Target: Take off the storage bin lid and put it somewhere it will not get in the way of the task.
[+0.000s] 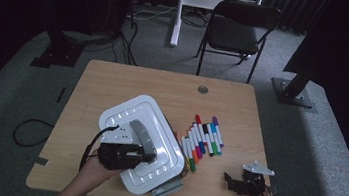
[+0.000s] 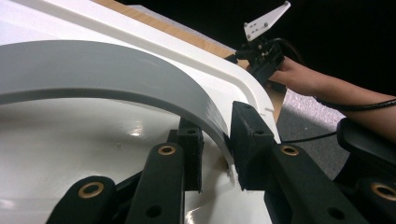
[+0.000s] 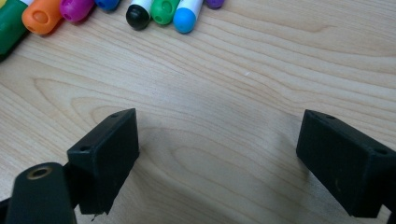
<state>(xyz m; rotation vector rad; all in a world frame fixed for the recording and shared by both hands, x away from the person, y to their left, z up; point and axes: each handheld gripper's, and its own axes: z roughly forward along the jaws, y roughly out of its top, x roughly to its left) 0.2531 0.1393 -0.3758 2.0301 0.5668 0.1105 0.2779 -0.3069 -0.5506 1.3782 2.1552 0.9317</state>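
Left gripper (image 2: 217, 154) is clamping the grey handle (image 2: 116, 70) of the white lid (image 1: 159, 126) near the desk's front edge: rigid, glossy, likely light plastic. Right gripper (image 3: 217, 163) is resting, jaws wide, empty.

a black folding chair (image 1: 238, 33) stands on grey carpet (image 1: 317, 146) before dark curtains (image 1: 294, 7).

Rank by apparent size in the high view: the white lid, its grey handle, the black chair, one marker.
1. white lid
2. black chair, looking only a little smaller, though it stands farther off, so unsure
3. grey handle
4. purple marker
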